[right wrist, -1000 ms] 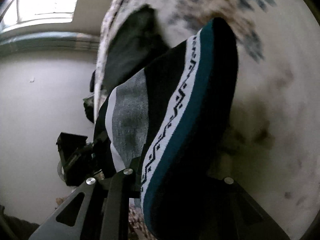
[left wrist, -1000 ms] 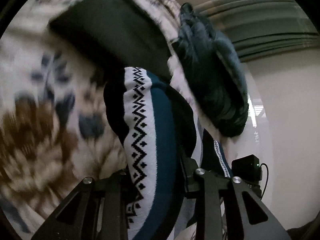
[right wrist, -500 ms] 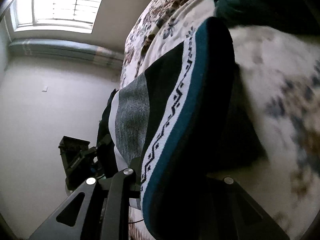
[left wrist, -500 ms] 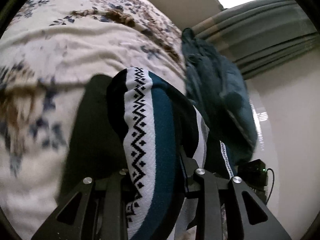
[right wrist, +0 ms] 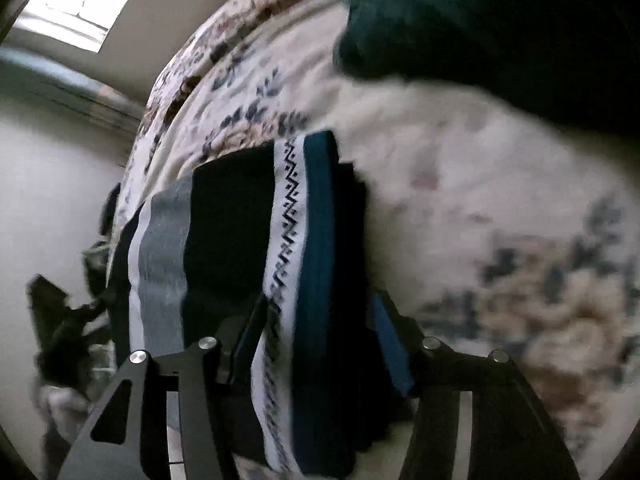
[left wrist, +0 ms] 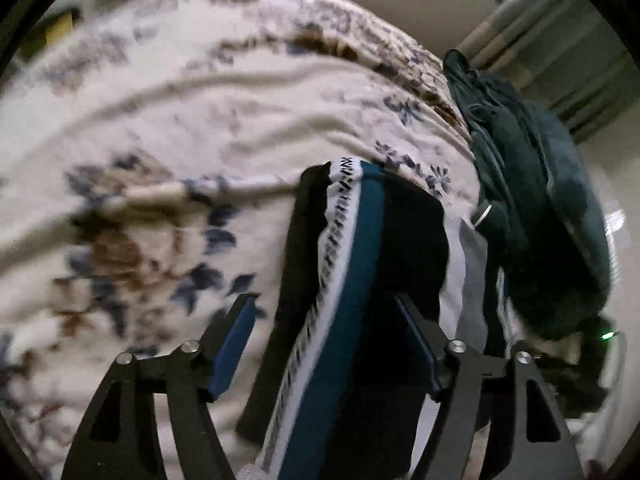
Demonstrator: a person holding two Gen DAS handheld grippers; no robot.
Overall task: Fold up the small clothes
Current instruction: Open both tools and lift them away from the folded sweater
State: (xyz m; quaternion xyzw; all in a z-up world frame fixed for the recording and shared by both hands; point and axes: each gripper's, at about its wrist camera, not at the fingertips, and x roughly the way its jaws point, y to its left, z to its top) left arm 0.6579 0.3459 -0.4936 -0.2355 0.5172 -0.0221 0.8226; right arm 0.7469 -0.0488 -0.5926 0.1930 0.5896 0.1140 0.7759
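A small knitted garment (left wrist: pixel 360 280) with black, teal, grey and white bands and a zigzag stripe lies doubled over on the floral bedspread (left wrist: pixel 180 120). It also shows in the right wrist view (right wrist: pixel 296 264). My left gripper (left wrist: pixel 328 320) is open, its blue-padded fingers (left wrist: pixel 234 344) spread on either side of the garment's edge. My right gripper (right wrist: pixel 316 320) is open too, its fingers (right wrist: pixel 390 344) astride the other end of the garment. Each view is blurred by motion.
A heap of dark teal clothes (left wrist: pixel 540 208) lies on the bed just beyond the garment, also at the top of the right wrist view (right wrist: pixel 480 20). A white wall, curtains (left wrist: pixel 560 40) and a window (right wrist: pixel 84 0) lie past the bed's edge.
Both grippers were shut on the garment and held it up. It has come down onto the bedspread, and both pairs of fingers have opened and let it go.
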